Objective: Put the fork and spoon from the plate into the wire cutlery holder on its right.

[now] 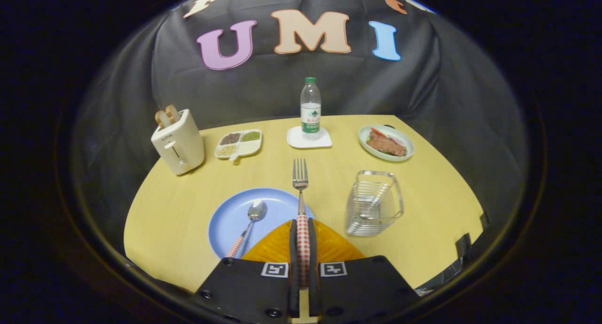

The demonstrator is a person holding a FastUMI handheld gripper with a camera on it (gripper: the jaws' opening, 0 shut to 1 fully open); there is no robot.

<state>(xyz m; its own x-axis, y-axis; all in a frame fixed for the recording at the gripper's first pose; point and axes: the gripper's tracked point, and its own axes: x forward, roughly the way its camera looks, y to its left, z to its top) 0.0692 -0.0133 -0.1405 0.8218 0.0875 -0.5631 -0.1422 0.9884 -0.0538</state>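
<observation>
My gripper (303, 227) is shut on the fork (300, 183), both fingers pressing on its red-checked handle. The fork points straight ahead, lifted above the blue plate (230, 218), its tines reaching past the plate's far rim. A spoon (249, 223) with the same checked handle lies on the plate, left of my fingers, bowl pointing away. The wire cutlery holder (374, 202) stands on the yellow table to the right of the plate and of my fingers; it looks empty inside.
Beyond the plate stand a cream toaster (178, 143) with bread at the far left, a divided dish of grains (238, 144), a water bottle (310, 108) on a white coaster, and a plate of food (386, 143) behind the holder. The table edge curves close on the right.
</observation>
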